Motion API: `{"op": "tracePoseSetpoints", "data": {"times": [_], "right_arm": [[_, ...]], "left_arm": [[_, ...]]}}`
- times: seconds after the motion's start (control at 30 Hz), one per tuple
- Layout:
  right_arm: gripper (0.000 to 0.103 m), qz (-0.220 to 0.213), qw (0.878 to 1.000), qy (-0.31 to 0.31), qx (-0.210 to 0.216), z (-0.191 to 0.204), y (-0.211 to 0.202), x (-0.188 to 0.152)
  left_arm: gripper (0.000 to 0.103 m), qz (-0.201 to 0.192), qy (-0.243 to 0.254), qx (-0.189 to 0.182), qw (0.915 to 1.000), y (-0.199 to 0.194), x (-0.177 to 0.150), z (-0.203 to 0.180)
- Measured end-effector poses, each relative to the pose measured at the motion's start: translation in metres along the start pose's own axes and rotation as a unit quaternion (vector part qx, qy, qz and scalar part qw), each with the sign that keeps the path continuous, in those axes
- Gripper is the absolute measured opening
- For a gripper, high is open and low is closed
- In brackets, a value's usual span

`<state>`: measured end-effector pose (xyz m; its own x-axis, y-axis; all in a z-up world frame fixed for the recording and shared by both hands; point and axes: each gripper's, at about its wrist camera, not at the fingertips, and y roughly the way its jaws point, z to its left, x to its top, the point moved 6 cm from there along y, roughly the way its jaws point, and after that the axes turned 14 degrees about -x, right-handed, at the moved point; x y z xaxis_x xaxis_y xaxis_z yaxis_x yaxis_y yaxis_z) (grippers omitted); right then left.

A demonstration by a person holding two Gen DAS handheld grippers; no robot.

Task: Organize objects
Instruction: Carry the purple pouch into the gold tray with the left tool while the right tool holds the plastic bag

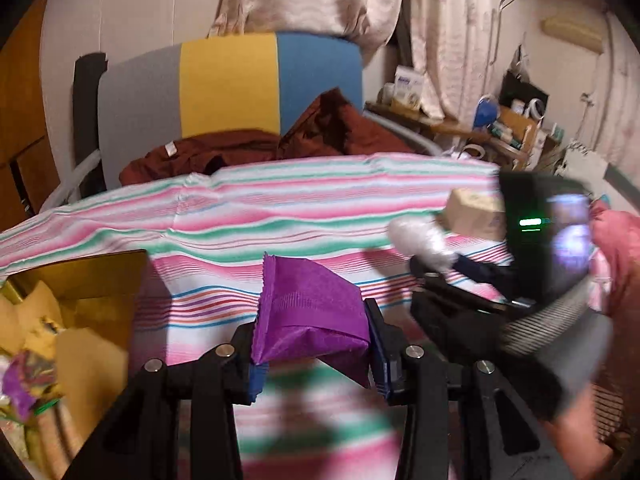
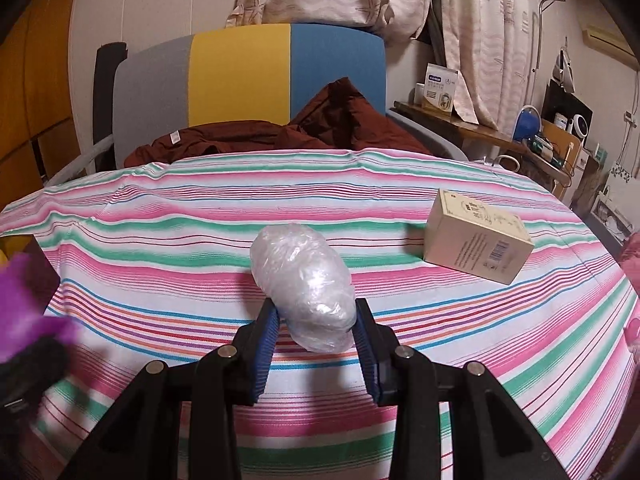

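My left gripper (image 1: 314, 344) is shut on a purple packet (image 1: 308, 312) and holds it above the striped cloth (image 1: 240, 208). In the left wrist view the right gripper (image 1: 440, 272) appears blurred at the right, with a white plastic-wrapped bundle (image 1: 416, 240) in it. My right gripper (image 2: 316, 332) is shut on that clear-wrapped bundle (image 2: 304, 280), which sticks forward over the striped cloth (image 2: 160, 240). A cream carton (image 2: 478, 240) lies flat on the cloth to the right; it also shows behind the bundle as the cream carton (image 1: 474, 212). The purple packet (image 2: 28, 300) is a blur at the left edge.
An open gold-brown box (image 1: 80, 300) with wrapped items inside stands at the left of the cloth. A dark red garment (image 2: 280, 132) lies beyond the far edge, in front of a grey, yellow and blue chair back (image 2: 240, 76). A cluttered shelf (image 2: 540, 136) is at the right.
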<state>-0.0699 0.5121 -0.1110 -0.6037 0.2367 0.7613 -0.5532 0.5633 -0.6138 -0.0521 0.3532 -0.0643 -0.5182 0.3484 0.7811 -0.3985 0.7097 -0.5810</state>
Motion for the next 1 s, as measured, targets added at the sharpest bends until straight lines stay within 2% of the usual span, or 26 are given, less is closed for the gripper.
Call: {"op": "tracePoseSetpoints", "data": {"times": [0.13,0.3,0.47,0.63,0.83,1.0], "right_arm": [[0.037,-0.01,1.0,-0.002,-0.006,0.0,-0.004,-0.001],[0.037,-0.032,0.999,-0.021,-0.013,0.006,-0.013,0.001],[0.037,-0.059,0.997,-0.047,-0.003,0.017,-0.026,0.001],[0.037,-0.066,0.996,-0.053,0.007,0.021,-0.035,-0.003],[0.037,-0.065,0.997,-0.045,0.006,0.019,-0.044,-0.007],[0.037,-0.062,0.997,-0.036,0.023,0.024,-0.062,-0.011]], "left_arm": [[0.042,-0.021,-0.014,-0.012,0.9996,-0.037,-0.004,0.0],[0.042,-0.034,-0.043,-0.008,0.9984,-0.074,-0.013,0.018],[0.042,-0.051,-0.096,0.005,0.994,-0.114,-0.023,0.057],[0.043,-0.059,-0.161,0.018,0.9849,-0.151,-0.035,0.11],[0.042,-0.046,-0.22,0.038,0.9737,-0.171,-0.055,0.167],[0.042,-0.032,-0.243,0.042,0.9687,-0.171,-0.07,0.191]]}}
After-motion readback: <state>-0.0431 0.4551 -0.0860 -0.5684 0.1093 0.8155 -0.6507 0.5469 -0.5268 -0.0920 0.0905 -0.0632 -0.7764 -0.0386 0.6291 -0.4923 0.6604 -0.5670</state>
